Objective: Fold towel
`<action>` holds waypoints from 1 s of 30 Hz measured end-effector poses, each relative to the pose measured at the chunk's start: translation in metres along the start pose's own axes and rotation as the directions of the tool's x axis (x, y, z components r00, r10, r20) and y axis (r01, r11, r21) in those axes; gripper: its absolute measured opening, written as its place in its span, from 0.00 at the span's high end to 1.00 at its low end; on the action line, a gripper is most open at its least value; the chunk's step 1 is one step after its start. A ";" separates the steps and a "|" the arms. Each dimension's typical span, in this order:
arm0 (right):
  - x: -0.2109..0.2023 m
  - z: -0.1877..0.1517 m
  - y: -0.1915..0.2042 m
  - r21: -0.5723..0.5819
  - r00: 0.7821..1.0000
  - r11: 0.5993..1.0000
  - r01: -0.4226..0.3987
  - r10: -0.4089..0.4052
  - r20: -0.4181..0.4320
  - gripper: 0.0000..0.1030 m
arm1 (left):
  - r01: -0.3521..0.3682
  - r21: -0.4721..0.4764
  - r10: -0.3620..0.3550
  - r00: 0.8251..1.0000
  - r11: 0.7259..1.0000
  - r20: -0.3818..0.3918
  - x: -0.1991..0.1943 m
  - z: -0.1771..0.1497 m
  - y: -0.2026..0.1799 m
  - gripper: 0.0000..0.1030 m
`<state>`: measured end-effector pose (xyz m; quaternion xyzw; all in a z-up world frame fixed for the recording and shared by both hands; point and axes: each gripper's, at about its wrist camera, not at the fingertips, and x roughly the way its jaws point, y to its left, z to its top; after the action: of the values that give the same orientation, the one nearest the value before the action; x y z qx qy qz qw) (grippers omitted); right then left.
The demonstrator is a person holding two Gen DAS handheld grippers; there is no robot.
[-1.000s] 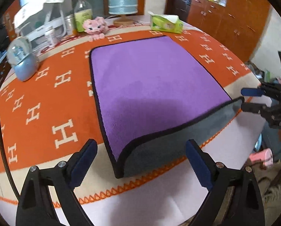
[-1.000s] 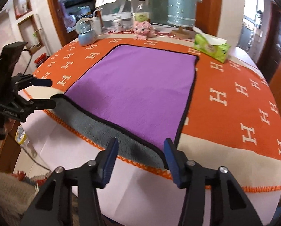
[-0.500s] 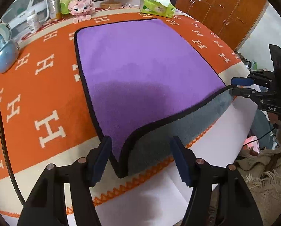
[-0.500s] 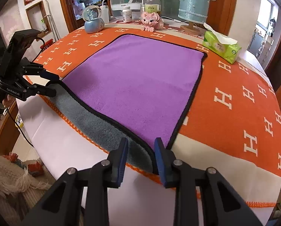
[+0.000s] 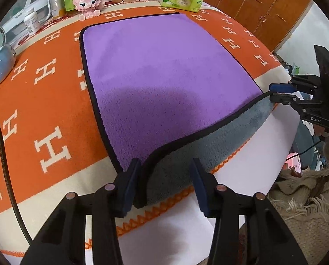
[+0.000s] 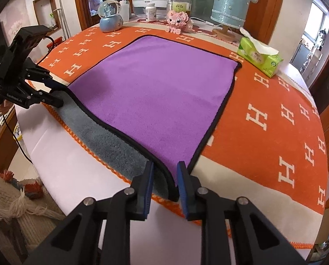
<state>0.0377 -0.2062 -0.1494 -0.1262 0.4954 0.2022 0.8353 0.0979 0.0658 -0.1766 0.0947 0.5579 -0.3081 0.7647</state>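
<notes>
A purple towel (image 5: 160, 70) with black trim and a grey underside lies flat on the orange H-pattern tablecloth; it also shows in the right wrist view (image 6: 160, 92). Its near edge hangs over the table edge, grey side out. My left gripper (image 5: 164, 176) is open with its jaws either side of the towel's near left corner. My right gripper (image 6: 164, 174) has its jaws narrowed around the near right corner, not fully closed. Each gripper shows at the towel's other corner in the other view: the right (image 5: 281, 92), the left (image 6: 54, 92).
At the table's far side stand a green tissue pack (image 6: 260, 58), a pink brick figure (image 6: 178, 19), a blue snow globe (image 6: 110, 19), bottles (image 6: 181, 2) and a lamp (image 6: 229, 6). Wooden cabinets (image 5: 263, 4) stand beyond. A woven rug (image 5: 307, 198) lies on the floor.
Both grippers moved forward onto the towel's near corners. The left jaws narrowed somewhat; the right jaws closed most of the way around the corner.
</notes>
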 end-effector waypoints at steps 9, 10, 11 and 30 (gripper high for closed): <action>0.003 0.000 0.006 -0.045 1.000 0.999 0.010 -0.010 0.000 0.88 | 0.016 -0.018 -0.016 1.000 1.000 -0.013 0.000 0.000 0.006 0.63; 0.003 0.000 0.006 -0.046 1.000 0.999 0.019 -0.019 0.003 0.89 | 0.010 -0.020 -0.010 1.000 1.000 -0.013 0.000 -0.001 0.006 0.65; 0.003 0.000 0.006 -0.045 1.000 0.999 0.023 -0.023 0.003 0.90 | 0.003 -0.023 -0.004 1.000 1.000 -0.014 -0.001 -0.001 0.007 0.71; -0.016 0.016 0.000 0.052 0.993 0.995 0.080 -0.084 0.082 0.95 | -0.173 -0.037 0.176 0.977 0.984 0.117 -0.033 0.010 -0.006 0.95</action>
<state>0.0436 -0.2033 -0.1275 -0.1175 0.4590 0.1606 0.8659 0.0965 0.0685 -0.1419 0.1145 0.5045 -0.2376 0.8221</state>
